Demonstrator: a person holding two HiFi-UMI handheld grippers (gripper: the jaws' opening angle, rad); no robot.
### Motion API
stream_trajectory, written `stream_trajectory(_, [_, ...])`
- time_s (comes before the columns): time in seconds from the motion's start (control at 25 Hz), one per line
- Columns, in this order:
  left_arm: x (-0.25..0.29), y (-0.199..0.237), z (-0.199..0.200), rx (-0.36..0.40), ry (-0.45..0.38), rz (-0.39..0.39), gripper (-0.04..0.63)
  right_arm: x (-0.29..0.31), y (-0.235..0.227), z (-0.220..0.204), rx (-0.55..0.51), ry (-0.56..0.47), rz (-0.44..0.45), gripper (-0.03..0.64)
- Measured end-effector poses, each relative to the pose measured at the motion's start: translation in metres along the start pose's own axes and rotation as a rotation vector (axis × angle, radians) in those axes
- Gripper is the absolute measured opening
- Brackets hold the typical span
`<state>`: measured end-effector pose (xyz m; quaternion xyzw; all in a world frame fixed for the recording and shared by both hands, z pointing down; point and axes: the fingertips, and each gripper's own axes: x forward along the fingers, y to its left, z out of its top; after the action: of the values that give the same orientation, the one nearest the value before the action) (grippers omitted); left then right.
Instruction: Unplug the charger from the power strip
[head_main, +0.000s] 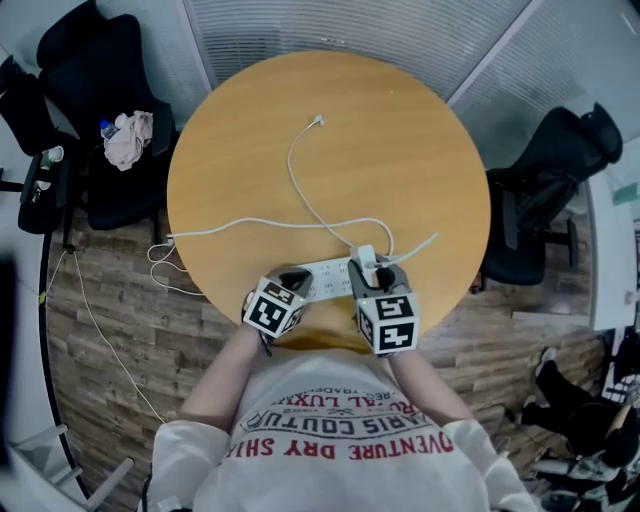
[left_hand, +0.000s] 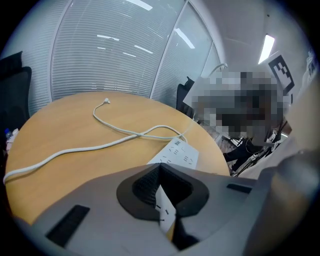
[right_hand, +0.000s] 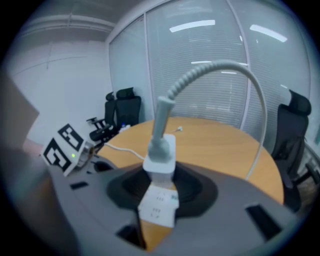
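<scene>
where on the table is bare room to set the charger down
Bare: the table's far right, from the looped cable to the rim; also far left, beyond the long cable. Crowded: near edge, around strip and charger.

A round wooden worktop is seen on a plank floor, with a black office chair placed off its far left edge, a crumpled pale cloth laid on that seat, and another black chair set off its right edge.
</scene>
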<state>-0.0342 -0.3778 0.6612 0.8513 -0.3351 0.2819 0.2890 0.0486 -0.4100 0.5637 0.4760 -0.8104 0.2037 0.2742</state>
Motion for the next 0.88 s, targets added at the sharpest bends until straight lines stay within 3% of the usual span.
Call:
stream_trajectory(0.12, [-0.026,-0.003,0.023,0.001,-0.063,0.004,0.034,-0.014,0.003,0.018,-0.049,-0.057,0.003,0.156])
stream_trajectory(0.32, [-0.077,-0.004,0.085,0.027,-0.266,0.047,0.034,-0.038,0.016,0.049,-0.113,-0.185,0.008,0.156])
stream_trajectory(0.44, [-0.111,-0.012,0.121,0.073,-0.392,0.052,0.034,-0.050,0.025,0.069,-0.108,-0.260,0.025,0.156])
stream_trajectory(0.64, [-0.172,-0.043,0.168,0.229,-0.616,0.033,0.034,-0.076,0.037,0.107,-0.137,-0.396,0.044,0.155])
stream_trajectory(0.88, [-0.220,-0.054,0.197,0.249,-0.784,0.050,0.034,-0.102,0.047,0.133,-0.195,-0.515,0.070,0.155])
